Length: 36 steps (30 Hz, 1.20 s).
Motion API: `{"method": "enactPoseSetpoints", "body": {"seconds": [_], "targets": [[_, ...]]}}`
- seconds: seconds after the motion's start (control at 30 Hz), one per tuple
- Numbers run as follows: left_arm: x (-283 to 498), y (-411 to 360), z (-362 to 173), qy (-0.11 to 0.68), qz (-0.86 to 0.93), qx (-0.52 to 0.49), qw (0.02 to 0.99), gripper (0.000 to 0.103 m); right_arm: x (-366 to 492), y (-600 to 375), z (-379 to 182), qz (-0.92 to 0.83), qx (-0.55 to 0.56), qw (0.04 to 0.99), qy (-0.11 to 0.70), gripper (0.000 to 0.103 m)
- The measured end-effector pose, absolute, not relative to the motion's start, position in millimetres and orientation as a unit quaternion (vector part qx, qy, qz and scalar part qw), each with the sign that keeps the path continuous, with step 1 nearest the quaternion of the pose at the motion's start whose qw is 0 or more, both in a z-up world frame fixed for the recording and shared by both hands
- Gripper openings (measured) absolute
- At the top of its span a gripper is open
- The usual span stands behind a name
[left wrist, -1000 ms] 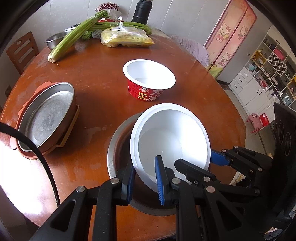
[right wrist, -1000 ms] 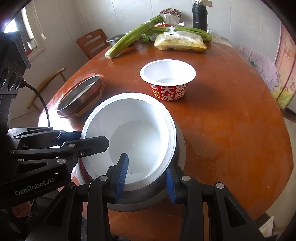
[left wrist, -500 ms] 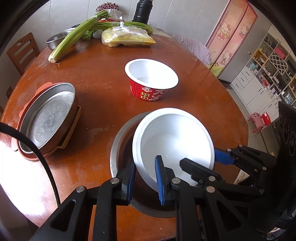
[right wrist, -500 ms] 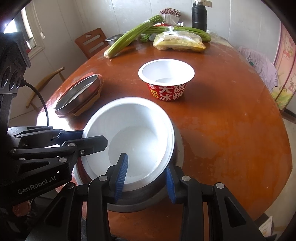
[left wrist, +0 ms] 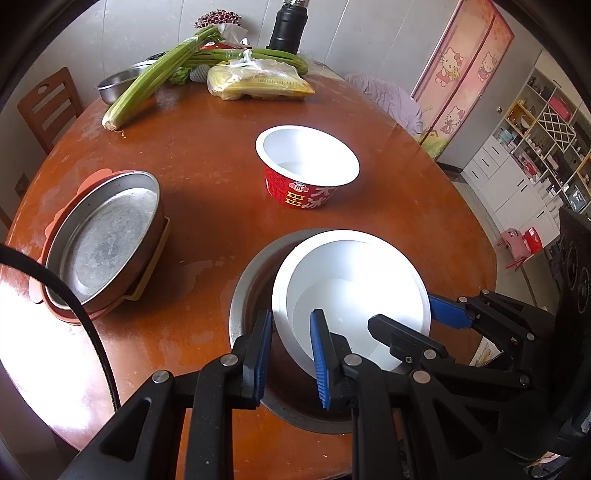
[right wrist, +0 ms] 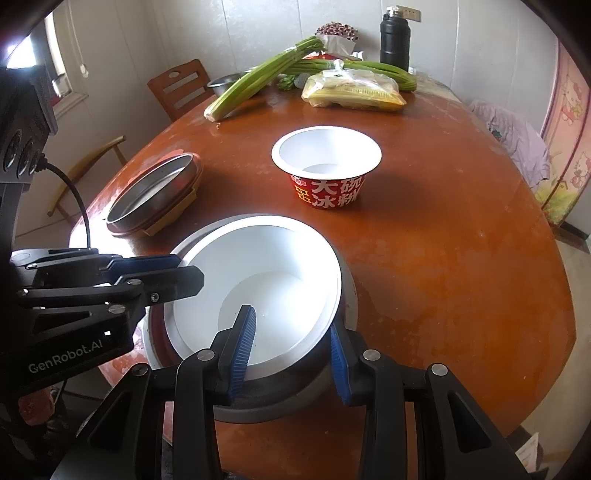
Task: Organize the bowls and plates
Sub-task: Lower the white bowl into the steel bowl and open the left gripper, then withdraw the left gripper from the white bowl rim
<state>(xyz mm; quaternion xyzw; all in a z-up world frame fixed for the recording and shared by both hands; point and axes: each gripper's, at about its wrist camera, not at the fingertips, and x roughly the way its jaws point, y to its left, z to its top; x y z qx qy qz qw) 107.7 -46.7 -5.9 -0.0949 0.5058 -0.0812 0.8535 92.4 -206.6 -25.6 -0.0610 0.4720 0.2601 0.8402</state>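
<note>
A white bowl (left wrist: 354, 280) (right wrist: 266, 280) sits tilted inside a grey metal bowl (left wrist: 247, 288) (right wrist: 347, 295) at the table's near edge. My left gripper (left wrist: 288, 347) (right wrist: 173, 271) straddles the white bowl's left rim, one finger inside and one outside, with a small gap showing. My right gripper (right wrist: 291, 339) (left wrist: 417, 325) straddles its near right rim, jaws spread wider than the rim. A red and white paper bowl (left wrist: 306, 166) (right wrist: 327, 166) stands further back. A steel plate (left wrist: 99, 236) (right wrist: 155, 188) lies stacked on orange plates to the left.
At the far side of the round wooden table (left wrist: 207, 155) lie celery stalks (left wrist: 159, 77), a bag of corn (left wrist: 258, 81), a small steel bowl (left wrist: 118, 81) and a black flask (left wrist: 286, 26). A wooden chair (right wrist: 181, 88) stands on the left.
The white bowl has gone down into the grey metal bowl and both grippers went down with it. The right gripper's jaws have spread a little.
</note>
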Motion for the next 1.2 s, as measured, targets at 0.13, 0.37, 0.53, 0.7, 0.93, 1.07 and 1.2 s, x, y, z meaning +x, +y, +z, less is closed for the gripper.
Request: {"method": "enactPoseSetpoints", "body": {"seconds": [0.13, 0.37, 0.53, 0.7, 0.93, 1.07, 1.2], "targets": [[106.2, -46.1, -2.9, 0.501, -0.082, -0.095, 0.856, 0.021, 92.9, -207.0, -24.0, 0.256, -0.062, 0.843, 0.469, 0.039], [105.2, -44.3, 0.9, 0.496, -0.085, -0.094, 0.859, 0.021, 92.0, -204.3, -19.9, 0.244, -0.071, 0.851, 0.460, 0.039], [104.8, -41.7, 6.2, 0.490, -0.085, -0.094, 0.862, 0.021, 91.9, -203.5, -16.1, 0.242, -0.071, 0.855, 0.453, 0.039], [103.2, -40.4, 10.5, 0.486, -0.085, -0.093, 0.865, 0.022, 93.1, -204.1, -12.5, 0.240, -0.068, 0.857, 0.451, 0.039], [106.6, -40.0, 16.9, 0.484, -0.084, -0.085, 0.867, 0.023, 96.7, -204.0, -10.0, 0.240, -0.061, 0.857, 0.452, 0.040], [109.6, -40.3, 19.3, 0.482, -0.083, -0.082, 0.868, 0.030, 99.3, -204.8, -8.5, 0.238, -0.059, 0.857, 0.453, 0.040], [114.6, -39.1, 20.7, 0.481, -0.080, -0.079, 0.870, 0.035, 102.8, -205.1, -6.4, 0.239, -0.055, 0.858, 0.451, 0.040]]}}
